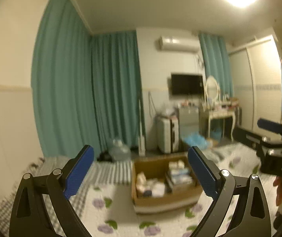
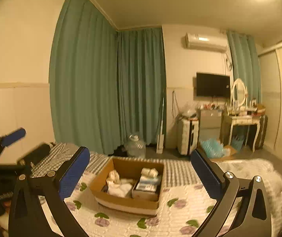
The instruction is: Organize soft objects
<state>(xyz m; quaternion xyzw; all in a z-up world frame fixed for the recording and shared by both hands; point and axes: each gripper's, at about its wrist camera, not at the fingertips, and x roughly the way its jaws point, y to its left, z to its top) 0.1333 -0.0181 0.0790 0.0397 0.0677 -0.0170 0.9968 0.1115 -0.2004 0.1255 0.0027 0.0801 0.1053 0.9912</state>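
Note:
A brown cardboard box (image 1: 166,197) (image 2: 121,202) sits on the floral bedspread. It holds white and cream soft cloth items (image 1: 150,186) (image 2: 119,185) on its left side and blue-and-white packets (image 1: 180,174) (image 2: 147,183) on its right. My left gripper (image 1: 141,173) is open and empty, raised above the bed in front of the box. My right gripper (image 2: 141,175) is open and empty, also above the bed facing the box. The right gripper shows at the right edge of the left wrist view (image 1: 275,138); the left one shows at the left edge of the right wrist view (image 2: 8,150).
The bed has a floral quilt (image 2: 180,213) and a grey striped blanket (image 2: 178,171) behind the box. Beyond the bed stand teal curtains (image 2: 105,90), a water jug (image 2: 136,146), a suitcase (image 2: 187,136), a dressing table (image 2: 243,124) and a wall TV (image 2: 213,86).

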